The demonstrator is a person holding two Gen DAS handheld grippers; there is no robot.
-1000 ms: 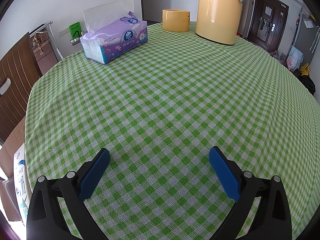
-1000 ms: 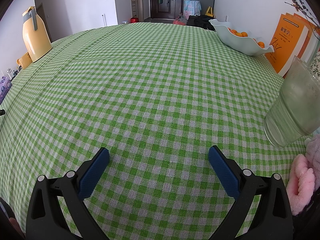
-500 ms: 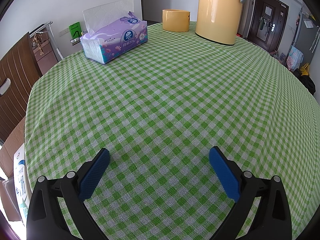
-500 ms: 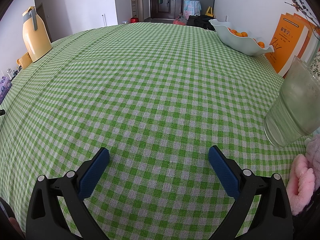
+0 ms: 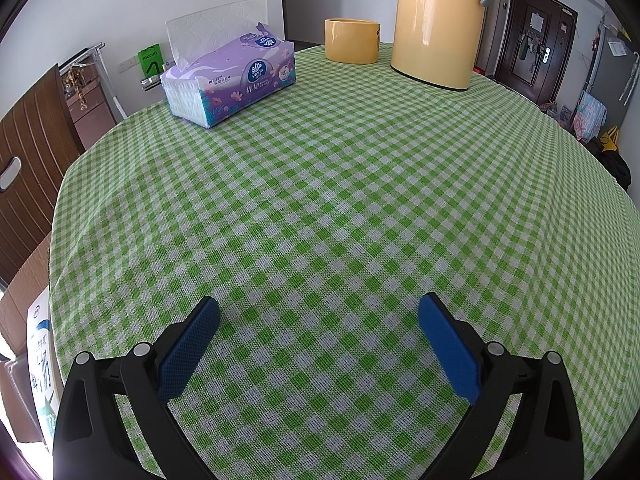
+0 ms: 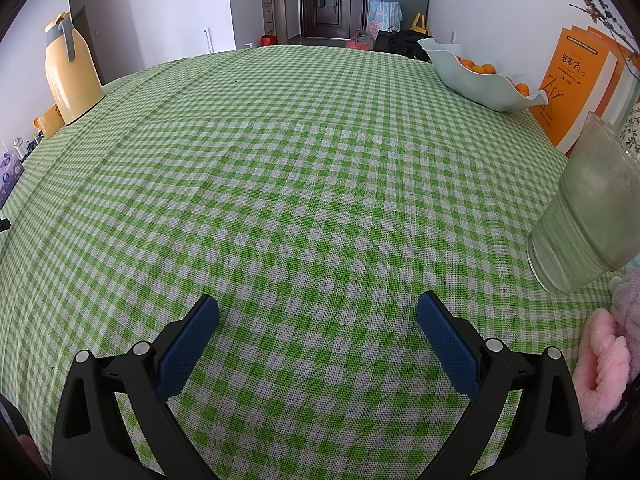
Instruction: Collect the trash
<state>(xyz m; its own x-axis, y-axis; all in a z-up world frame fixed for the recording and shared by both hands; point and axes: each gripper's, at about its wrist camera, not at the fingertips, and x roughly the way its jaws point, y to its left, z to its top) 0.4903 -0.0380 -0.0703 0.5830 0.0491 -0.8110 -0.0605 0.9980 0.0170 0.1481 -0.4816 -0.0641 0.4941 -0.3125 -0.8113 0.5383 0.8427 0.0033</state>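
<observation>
No loose trash shows in either view. My left gripper (image 5: pixel 319 312) hovers open over the near part of a round table with a green checked cloth (image 5: pixel 340 184), nothing between its blue pads (image 5: pixel 188 348). My right gripper (image 6: pixel 318 312) is also open and empty above the same cloth (image 6: pixel 300 168). A purple tissue pack (image 5: pixel 230 80) with a white sheet sticking up lies at the far left in the left wrist view.
A yellow thermos jug (image 5: pixel 438 20) and a yellow cup (image 5: pixel 351 40) stand at the far edge. The right wrist view has a cloudy plastic cup (image 6: pixel 588 212), a pink plush item (image 6: pixel 608 360), a fruit bowl (image 6: pixel 480 76) and orange books (image 6: pixel 576 84) along the right. A brown chair (image 5: pixel 28 152) stands left.
</observation>
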